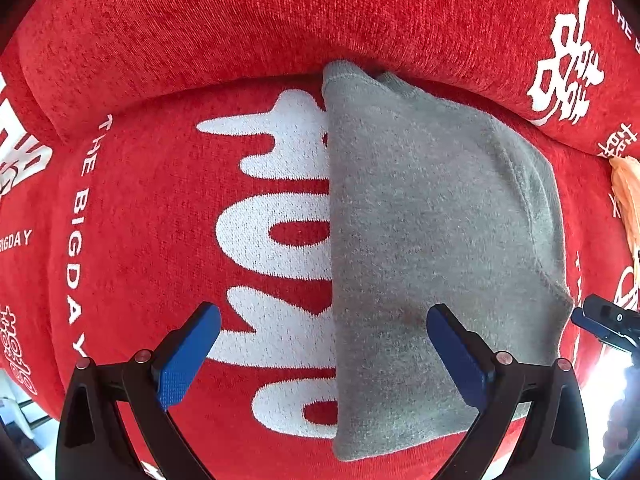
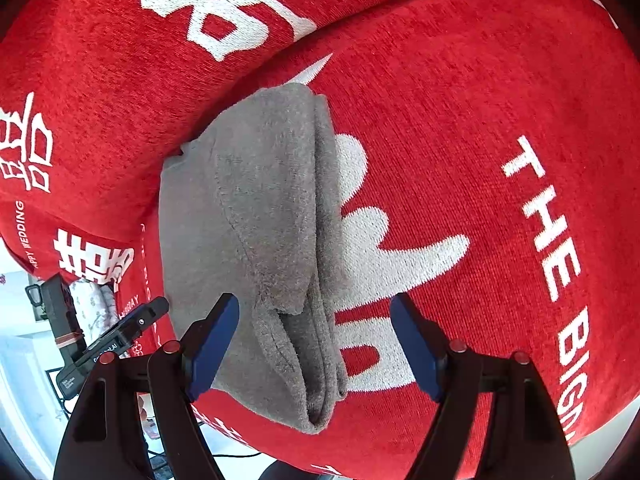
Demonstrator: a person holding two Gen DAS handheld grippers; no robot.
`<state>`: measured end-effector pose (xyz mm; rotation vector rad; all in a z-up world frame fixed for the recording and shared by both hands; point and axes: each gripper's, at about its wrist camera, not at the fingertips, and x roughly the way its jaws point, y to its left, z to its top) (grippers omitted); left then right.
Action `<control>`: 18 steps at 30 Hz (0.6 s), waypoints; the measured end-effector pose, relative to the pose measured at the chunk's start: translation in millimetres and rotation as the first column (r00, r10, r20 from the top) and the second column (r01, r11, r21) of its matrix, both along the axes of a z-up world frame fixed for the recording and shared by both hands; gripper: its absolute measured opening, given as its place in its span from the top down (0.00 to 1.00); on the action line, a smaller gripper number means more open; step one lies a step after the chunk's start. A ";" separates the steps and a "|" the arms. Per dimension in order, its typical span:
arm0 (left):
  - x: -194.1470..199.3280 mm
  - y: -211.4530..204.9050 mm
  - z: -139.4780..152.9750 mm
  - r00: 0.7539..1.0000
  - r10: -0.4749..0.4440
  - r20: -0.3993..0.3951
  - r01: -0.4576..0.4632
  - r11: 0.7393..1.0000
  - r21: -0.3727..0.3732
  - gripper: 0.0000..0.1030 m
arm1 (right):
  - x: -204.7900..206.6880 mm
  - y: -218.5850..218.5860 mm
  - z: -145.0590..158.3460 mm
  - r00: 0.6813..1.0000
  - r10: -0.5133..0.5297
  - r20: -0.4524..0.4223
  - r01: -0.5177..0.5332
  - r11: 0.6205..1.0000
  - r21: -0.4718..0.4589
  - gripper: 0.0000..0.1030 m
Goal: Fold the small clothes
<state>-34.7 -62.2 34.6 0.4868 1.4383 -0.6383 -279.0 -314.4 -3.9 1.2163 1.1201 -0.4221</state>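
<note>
A small grey garment (image 1: 432,248) lies folded lengthwise on the red sofa seat (image 1: 160,208), one end against the backrest. It also shows in the right wrist view (image 2: 256,248), with stacked layers along its right edge. My left gripper (image 1: 324,356) is open and empty above the garment's near left edge. My right gripper (image 2: 316,344) is open and empty above the garment's near end. The right gripper's tip shows at the right of the left wrist view (image 1: 608,320).
The sofa cover (image 2: 480,160) is red with white characters and lettering. The backrest (image 1: 240,20) rises behind the seat. An orange cloth (image 1: 628,200) lies at the far right. The sofa's front edge and pale floor (image 2: 24,380) show at lower left.
</note>
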 end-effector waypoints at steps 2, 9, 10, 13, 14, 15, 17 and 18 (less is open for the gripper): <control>-0.7 -0.6 -0.6 1.000 0.000 -0.004 0.000 1.000 0.002 0.00 | -0.8 -0.5 -2.7 1.000 -0.003 -0.004 0.004 1.000 0.011 0.21; 10.2 3.7 0.3 0.999 0.006 -0.040 -0.008 0.999 -0.046 0.00 | -1.9 -7.3 -7.5 1.000 -0.007 -0.004 0.007 1.000 0.020 0.21; 14.4 4.5 0.6 0.999 0.009 -0.050 -0.012 0.998 -0.060 0.00 | -1.6 -8.9 -8.3 1.000 -0.007 0.000 0.007 1.000 0.022 0.21; 26.5 3.6 0.2 0.997 0.012 -0.075 -0.019 0.995 -0.099 0.00 | -0.7 -15.6 -12.0 0.999 -0.021 0.036 0.019 0.999 0.039 0.21; 30.2 2.4 -0.6 0.996 0.008 -0.086 -0.017 0.994 -0.110 0.00 | -0.1 -18.5 -14.0 0.998 -0.029 0.051 0.026 0.999 0.048 0.21; 33.3 -0.7 -2.8 0.995 0.003 -0.100 -0.015 0.993 -0.120 0.00 | 0.6 -20.8 -16.2 0.997 -0.035 0.065 0.031 0.998 0.056 0.21; 38.7 -7.1 -10.9 0.990 -0.011 -0.140 -0.007 0.991 -0.133 0.00 | 4.9 -27.7 -24.6 0.996 -0.042 0.084 0.036 0.997 0.075 0.21; 40.2 -10.4 -15.1 0.987 -0.018 -0.157 -0.004 0.990 -0.139 0.00 | 6.9 -30.1 -27.5 0.995 -0.042 0.092 0.034 0.996 0.084 0.21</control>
